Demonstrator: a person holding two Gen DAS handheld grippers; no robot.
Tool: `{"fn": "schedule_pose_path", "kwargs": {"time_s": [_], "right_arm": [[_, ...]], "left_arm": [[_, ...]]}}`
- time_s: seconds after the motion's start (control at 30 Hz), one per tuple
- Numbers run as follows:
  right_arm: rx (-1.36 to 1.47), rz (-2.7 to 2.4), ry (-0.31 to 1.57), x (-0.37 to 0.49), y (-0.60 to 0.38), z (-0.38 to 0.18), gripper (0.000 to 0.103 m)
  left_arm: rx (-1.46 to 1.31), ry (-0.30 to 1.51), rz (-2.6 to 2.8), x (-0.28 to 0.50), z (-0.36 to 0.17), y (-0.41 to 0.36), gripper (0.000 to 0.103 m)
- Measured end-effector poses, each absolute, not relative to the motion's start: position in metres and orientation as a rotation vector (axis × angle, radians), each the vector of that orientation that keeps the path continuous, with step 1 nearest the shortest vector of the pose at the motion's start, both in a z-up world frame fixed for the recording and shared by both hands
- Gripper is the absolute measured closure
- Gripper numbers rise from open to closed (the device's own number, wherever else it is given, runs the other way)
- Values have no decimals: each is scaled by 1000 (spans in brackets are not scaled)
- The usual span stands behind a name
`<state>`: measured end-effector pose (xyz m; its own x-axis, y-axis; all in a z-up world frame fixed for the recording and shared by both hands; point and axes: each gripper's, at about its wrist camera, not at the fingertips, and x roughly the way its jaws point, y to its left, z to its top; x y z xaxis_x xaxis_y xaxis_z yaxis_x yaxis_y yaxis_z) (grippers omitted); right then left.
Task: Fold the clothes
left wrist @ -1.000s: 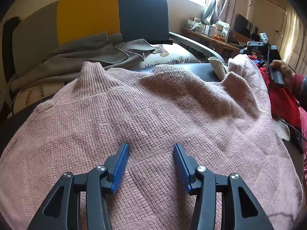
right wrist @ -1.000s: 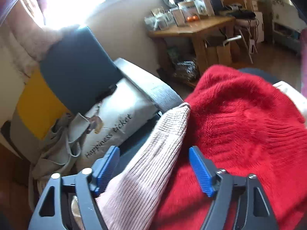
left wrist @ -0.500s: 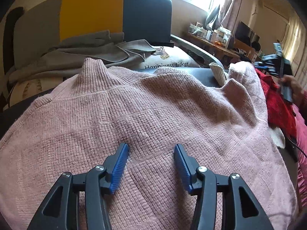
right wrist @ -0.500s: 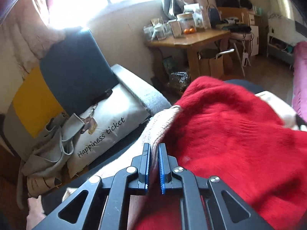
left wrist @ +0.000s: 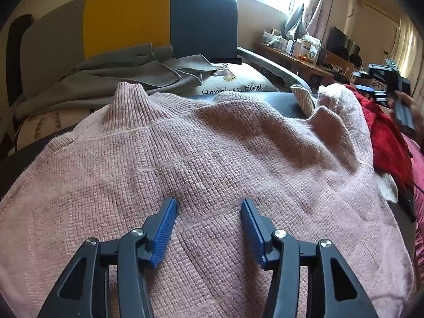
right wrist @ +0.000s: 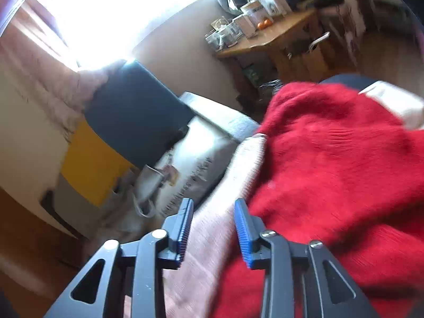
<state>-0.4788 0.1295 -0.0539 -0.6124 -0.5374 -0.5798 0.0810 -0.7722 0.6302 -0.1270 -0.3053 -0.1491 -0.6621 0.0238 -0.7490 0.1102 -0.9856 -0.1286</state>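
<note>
A pink knit sweater (left wrist: pixel 212 159) lies spread over a dark seat, collar (left wrist: pixel 127 100) at the far left. My left gripper (left wrist: pixel 209 206) is open, its fingertips resting on the sweater's body. The sweater's right sleeve (left wrist: pixel 341 116) is bunched at the far right, beside a red knit garment (left wrist: pixel 384 137). In the right wrist view my right gripper (right wrist: pixel 213 206) is open, with the pink sleeve (right wrist: pixel 228 190) lying between its jaws, next to the red garment (right wrist: pixel 344 172). The right gripper also shows in the left wrist view (left wrist: pixel 381 90), held by a hand.
A grey, yellow and dark blue sofa back (left wrist: pixel 132 18) stands behind. A grey garment (left wrist: pixel 119 79) and a cushion printed "Happiness ticket" (left wrist: pixel 233 84) lie on the sofa. A wooden table (right wrist: pixel 278 31) with jars stands near the window.
My right gripper had shut on the pink sleeve half a second ago and is now open again, its view tilted and blurred. My left gripper has stayed open on the sweater.
</note>
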Motion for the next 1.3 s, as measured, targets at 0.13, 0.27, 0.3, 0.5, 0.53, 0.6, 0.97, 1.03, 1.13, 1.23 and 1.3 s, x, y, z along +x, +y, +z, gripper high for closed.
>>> {"fn": "schedule_pose_path", "kwargs": {"time_s": [0.13, 0.27, 0.3, 0.5, 0.53, 0.6, 0.97, 1.03, 1.13, 1.23, 1.3], "right_arm": [[1200, -2422, -835, -515, 122, -69, 38], [1146, -2465, -821, -521, 119, -72, 14], [1140, -2433, -814, -524, 117, -73, 6], [1335, -2406, -573, -548, 83, -91, 0], [1297, -2426, -610, -546, 84, -91, 0], [1235, -2422, -721, -546, 91, -92, 0], [1191, -2529, -844, -519, 117, -87, 97], [1148, -2542, -830, -503, 121, -75, 97], [1076, -2553, -805, -468, 129, -50, 97], [1009, -2514, -798, -433, 132, -28, 97], [995, -2461, -793, -417, 125, -19, 97]], "left_arm": [[1270, 276, -2816, -128, -150, -308, 50], [1271, 280, -2821, -130, -150, -307, 47], [1272, 279, -2822, -130, -150, -307, 46], [1272, 273, -2824, -130, -151, -305, 44], [1271, 276, -2825, -130, -151, -306, 44], [1271, 281, -2827, -130, -151, -306, 44], [1267, 289, -2832, -128, -152, -303, 42], [1267, 281, -2829, -129, -153, -303, 42], [1269, 265, -2824, -130, -154, -302, 42], [1277, 242, -2815, -131, -153, -301, 41], [1284, 236, -2808, -131, -153, -300, 41]]}}
